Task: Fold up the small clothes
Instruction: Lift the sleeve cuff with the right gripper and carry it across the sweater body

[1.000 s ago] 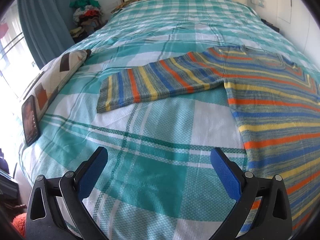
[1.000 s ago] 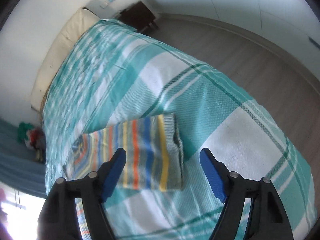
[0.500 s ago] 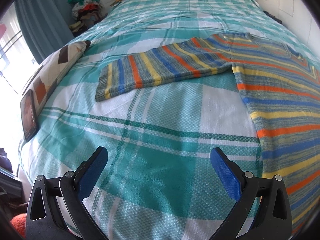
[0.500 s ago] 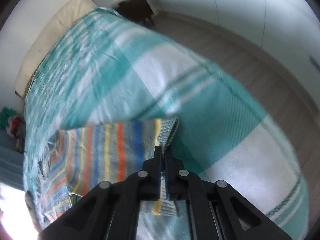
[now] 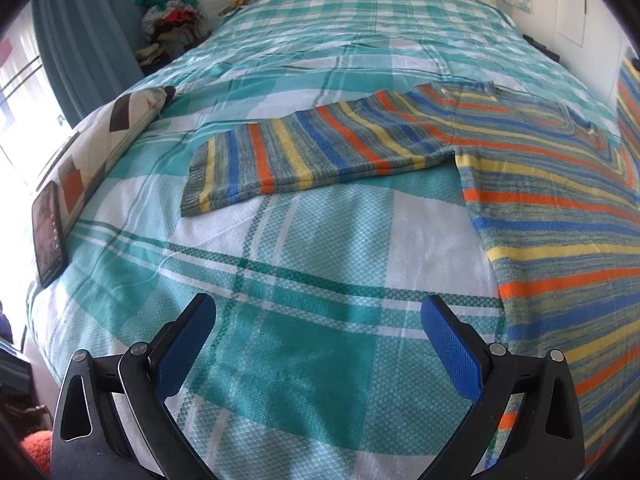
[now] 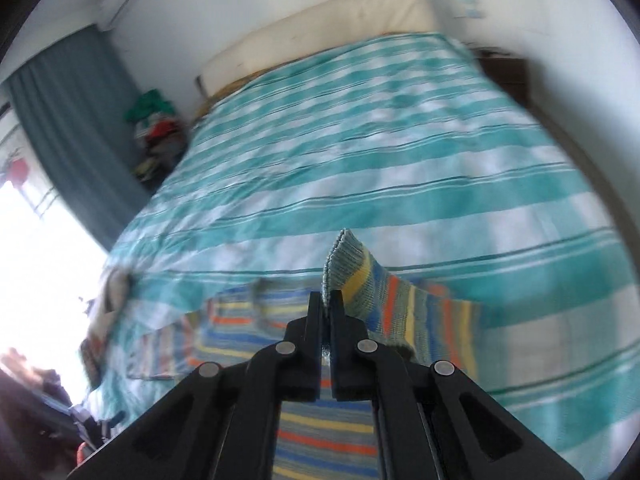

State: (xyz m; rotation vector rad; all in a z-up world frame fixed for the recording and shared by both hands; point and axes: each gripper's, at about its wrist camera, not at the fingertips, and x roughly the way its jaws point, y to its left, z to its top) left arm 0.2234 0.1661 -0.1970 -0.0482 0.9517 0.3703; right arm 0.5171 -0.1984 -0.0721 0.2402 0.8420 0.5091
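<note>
Right fingers: pressed together on the grey ribbed cuff (image 6: 340, 264) of the striped sweater's (image 6: 320, 436) right sleeve; the right gripper (image 6: 326, 312) holds the cuff edge-on, so the knit stands up between the black pads and juts past their tips.
Why held so: a pinch at the cuff gives control of the whole sleeve, and lifting it clear of the bed lets it swing over the body, judged the first fold.
Right sleeve: rises from the bedspread to the fingers, striped length trailing down and to the right; the view is motion-blurred, so finer detail cannot be told.
Left fingers: spread wide, blue pads (image 5: 450, 350) empty; the left gripper (image 5: 318, 340) hangs over bare plaid bedspread (image 5: 320, 240).
Sweater relative to the left fingers: its body (image 5: 560, 240) lies flat just right of the right-hand pad, not touching it; the left sleeve (image 5: 312, 156) lies flat, well ahead, cuff pointing left.
Why left waits there: judged ready for the left cuff or the hem.
Further out: patterned pillow (image 5: 104, 140) and dark tablet (image 5: 48, 232) at the bed's left edge, pile of clothes (image 5: 172, 20) by the curtain (image 5: 84, 40).
</note>
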